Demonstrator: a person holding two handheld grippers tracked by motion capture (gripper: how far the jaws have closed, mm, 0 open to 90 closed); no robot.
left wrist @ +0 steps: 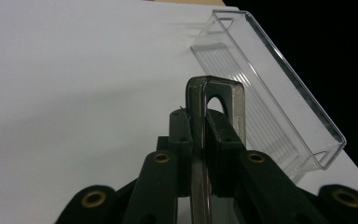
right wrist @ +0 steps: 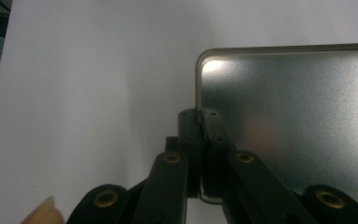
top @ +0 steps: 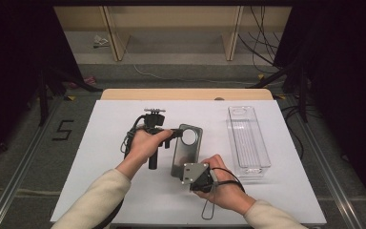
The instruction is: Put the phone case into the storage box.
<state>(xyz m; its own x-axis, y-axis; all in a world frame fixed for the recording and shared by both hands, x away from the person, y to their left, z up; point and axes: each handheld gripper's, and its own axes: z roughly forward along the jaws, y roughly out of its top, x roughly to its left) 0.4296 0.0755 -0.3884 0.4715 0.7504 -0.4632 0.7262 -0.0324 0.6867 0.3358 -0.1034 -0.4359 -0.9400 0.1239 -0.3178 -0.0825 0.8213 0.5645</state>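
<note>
Black jaws of my left gripper (left wrist: 200,140) pinch the upper end of a grey metallic phone case (top: 187,150), seen edge-on in the left gripper view, where the rim of its round cut-out rises between the pads. My right gripper (right wrist: 200,135) is pressed together on the case's lower edge; the right gripper view shows the brushed, silvery inner face of the case (right wrist: 289,126) spreading to the right of the closed jaws, with one rounded corner just above them. In the high view, the case is held slightly tilted above the middle of the white table (top: 105,157), my left hand (top: 145,145) at its upper end and my right hand (top: 221,186) at its lower end, the grey three-cornered plate of the right gripper just beside the case's bottom corner. To the right, apart from the case, a clear plastic tray (top: 248,140) lies lengthwise on the table. On the floor at the left, black tape forms the numeral "5" (top: 64,130). No brand or lettering can be read on the case or the tray.
</note>
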